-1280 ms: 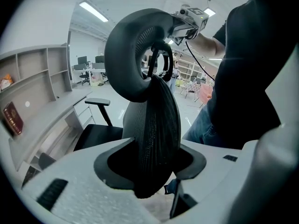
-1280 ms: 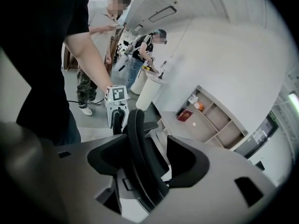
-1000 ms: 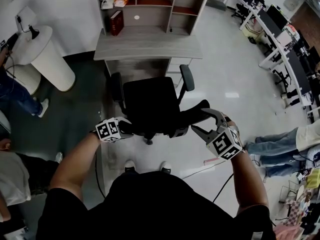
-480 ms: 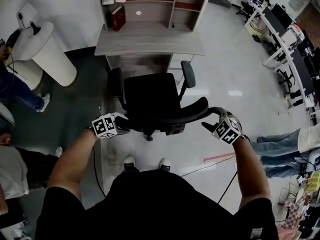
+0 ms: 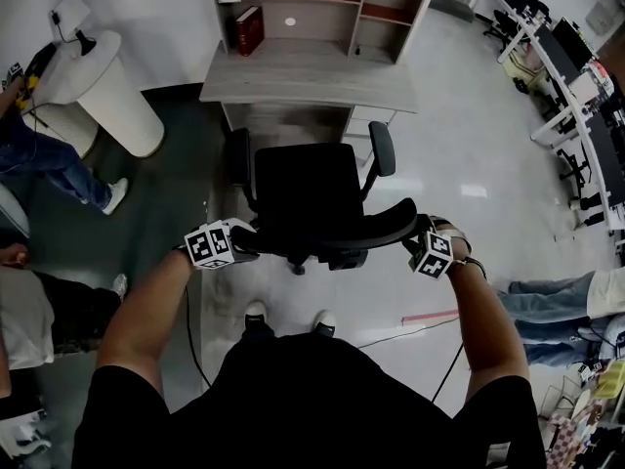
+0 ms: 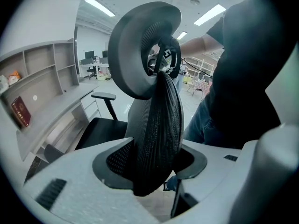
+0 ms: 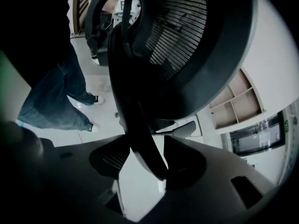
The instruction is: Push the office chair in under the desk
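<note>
Chair (image 5: 305, 191) just short of desk (image 5: 293, 78) edge

Desk (image 5: 293, 76) — top shelves cut off; red book (image 5: 246, 29) title unreadable.

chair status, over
Left gripper clamped on backrest of black mesh office chair; right gripper just closing round its other edge, not tight. Chair short of grey wooden desk. Nothing between them.

The office chair (image 5: 303, 198) is finished in black, its back in fine mesh. The tabletop (image 5: 293, 76) is grained in pale grey. The book (image 5: 246, 29) is bound in dark red.
</note>
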